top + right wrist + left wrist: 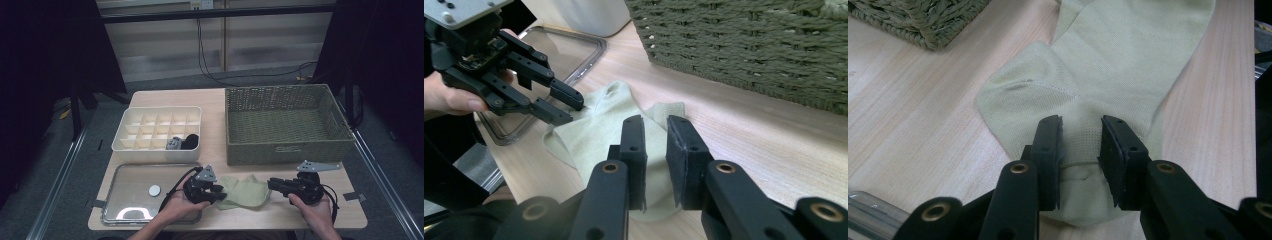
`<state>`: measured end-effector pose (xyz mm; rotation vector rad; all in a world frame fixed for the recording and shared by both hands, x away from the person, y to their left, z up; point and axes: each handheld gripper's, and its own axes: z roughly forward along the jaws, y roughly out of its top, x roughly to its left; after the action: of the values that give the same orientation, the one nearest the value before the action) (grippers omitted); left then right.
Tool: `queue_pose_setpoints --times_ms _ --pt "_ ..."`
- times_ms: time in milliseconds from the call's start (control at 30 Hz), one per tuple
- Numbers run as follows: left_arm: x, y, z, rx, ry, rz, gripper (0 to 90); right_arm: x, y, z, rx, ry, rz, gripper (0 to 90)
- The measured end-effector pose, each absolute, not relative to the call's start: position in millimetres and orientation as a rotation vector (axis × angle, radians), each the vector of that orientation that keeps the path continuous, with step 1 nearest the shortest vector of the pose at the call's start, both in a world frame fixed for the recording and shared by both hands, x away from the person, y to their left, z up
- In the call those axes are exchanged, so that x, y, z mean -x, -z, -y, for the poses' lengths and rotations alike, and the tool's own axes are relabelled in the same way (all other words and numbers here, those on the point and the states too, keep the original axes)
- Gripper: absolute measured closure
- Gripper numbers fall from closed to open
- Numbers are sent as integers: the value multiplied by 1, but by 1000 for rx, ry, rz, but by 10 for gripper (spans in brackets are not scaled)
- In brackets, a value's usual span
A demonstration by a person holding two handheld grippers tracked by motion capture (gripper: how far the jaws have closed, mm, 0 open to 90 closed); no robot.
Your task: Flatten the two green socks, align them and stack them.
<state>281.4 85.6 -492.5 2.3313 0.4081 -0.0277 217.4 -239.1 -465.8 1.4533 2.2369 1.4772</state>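
Wooden tabletop under dim light, dark curtains behind, and the pale green sock (245,192) lies flat at the near edge, six o'clock from the basket (285,150). Left gripper (216,192) sits at the sock's nine o'clock edge; its own view shows the jaws narrowly parted with a ridge of fabric pinched between the pads (1054,150), a detail the high view blurs. Right gripper (272,184) hovers at the sock's three o'clock; its view shows the jaws a small gap apart, nothing between them, sock beyond. Further out, the high view alone gives the divided organizer (157,127) at eleven o'clock, dark items in one cell, and the metal tray (135,195) at nine.
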Motion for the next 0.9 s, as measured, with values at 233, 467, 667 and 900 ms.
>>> queue_pose_setpoints --times_ms 233,467,667,900 --pt "-283 494 -85 -2317 16 -422 685 -220 470 233 -1451 -1452 -2289 779" --pt "-286 495 -80 -2300 12 -443 685 -226 472 227 -1444 -1441 -2312 791" --pt "-286 494 -70 -2316 16 -419 673 -232 472 212 -1414 -1435 -2354 793" --pt "-287 482 -83 -2263 18 -447 635 -242 473 180 -1345 -1416 -2450 782"
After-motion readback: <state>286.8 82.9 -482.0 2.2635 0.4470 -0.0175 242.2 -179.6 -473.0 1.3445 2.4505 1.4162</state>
